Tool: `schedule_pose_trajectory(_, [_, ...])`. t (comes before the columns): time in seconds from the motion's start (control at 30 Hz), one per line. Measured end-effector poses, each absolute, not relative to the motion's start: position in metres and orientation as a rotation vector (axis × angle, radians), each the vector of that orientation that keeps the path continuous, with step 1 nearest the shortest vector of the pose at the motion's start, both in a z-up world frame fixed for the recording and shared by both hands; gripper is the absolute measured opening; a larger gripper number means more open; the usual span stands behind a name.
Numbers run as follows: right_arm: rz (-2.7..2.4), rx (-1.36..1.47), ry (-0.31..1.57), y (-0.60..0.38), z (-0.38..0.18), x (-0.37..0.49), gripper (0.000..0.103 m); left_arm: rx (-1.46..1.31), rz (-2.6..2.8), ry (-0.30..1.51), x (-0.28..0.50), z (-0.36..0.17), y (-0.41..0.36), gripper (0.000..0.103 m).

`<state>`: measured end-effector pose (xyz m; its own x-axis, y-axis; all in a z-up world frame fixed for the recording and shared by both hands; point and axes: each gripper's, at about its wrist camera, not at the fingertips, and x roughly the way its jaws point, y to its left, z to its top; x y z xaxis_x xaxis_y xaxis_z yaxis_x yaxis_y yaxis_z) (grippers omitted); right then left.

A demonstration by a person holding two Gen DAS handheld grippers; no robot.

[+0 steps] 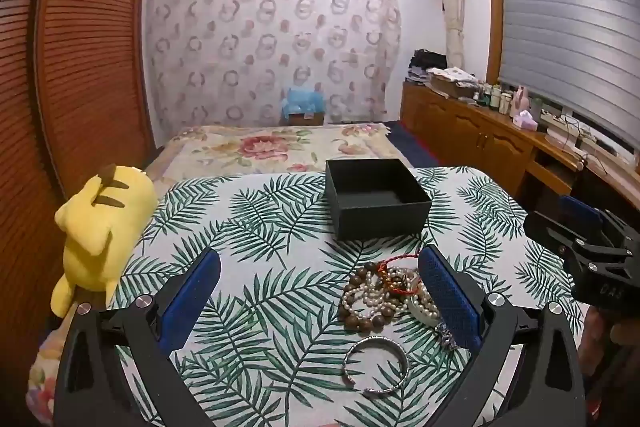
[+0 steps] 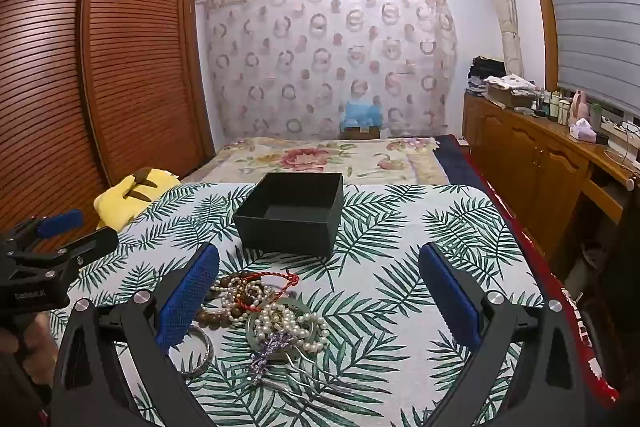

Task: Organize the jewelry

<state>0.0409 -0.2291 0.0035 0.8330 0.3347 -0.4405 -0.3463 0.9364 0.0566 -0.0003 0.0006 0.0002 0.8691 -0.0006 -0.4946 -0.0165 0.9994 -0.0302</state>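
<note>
Left wrist view shows the left gripper (image 1: 320, 291) released, jaws wide, holding nothing; the jewelry pile (image 1: 390, 297) lies on the desk (image 1: 248, 227) at lower centre right, beside its right finger, with the silver bangle (image 1: 376, 365) below. The black box (image 1: 376, 199) stands empty at centre. Right gripper (image 2: 320, 291) is also spread and empty. Tangled pearl strands (image 2: 288, 323) and red cord (image 2: 276, 281) could drag neighbouring pieces along if one is lifted.

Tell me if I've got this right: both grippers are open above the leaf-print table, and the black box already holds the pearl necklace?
Not quite. The black box is empty, as the right wrist view shows; the pearl necklace lies in the pile on the table. Both the left gripper and right gripper are open.
</note>
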Motion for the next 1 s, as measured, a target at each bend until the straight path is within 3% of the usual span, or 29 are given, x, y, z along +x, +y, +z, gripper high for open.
schedule_pose_trajectory(1.0, [0.367,-0.013,0.465,-0.229,0.003,0.041,0.101,-0.017,0.014,0.506,-0.004,0.012,-0.003,0.096])
